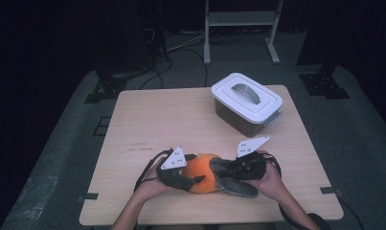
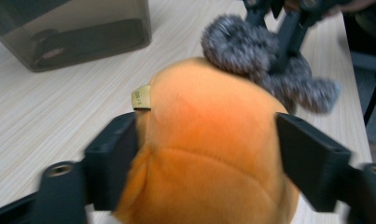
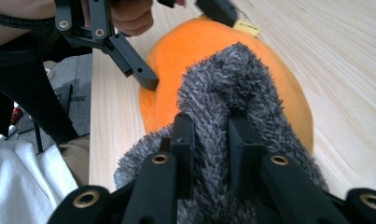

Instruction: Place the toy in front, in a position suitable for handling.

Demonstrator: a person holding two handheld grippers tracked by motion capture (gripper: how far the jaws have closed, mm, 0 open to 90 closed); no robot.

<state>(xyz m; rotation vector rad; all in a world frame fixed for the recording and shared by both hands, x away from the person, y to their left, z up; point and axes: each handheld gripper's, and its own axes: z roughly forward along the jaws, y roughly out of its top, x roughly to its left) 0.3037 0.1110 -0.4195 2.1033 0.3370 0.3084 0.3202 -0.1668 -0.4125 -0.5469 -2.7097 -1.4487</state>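
Closely, label: yellow tag (image 2: 141, 97) on orange plush (image 2: 209, 154), seen from left gripper (image 2: 209, 154).
Left gripper: jaws flanking the plush, contact unclear.
Right gripper (image 3: 212, 154): clamped on grey fuzzy part (image 3: 232, 93).
Axis: across the bench (image 1: 147, 120).

No text, brand, number or sign is legible. A small yellow tag (image 2: 140, 97) sewn to the orange plush (image 2: 209, 154) carries faint marks, too blurred to read; the same tag (image 3: 247, 27) appears in the right gripper view, equally unreadable. Faint pencil-like marks on the table (image 1: 138, 146) cannot be deciphered.
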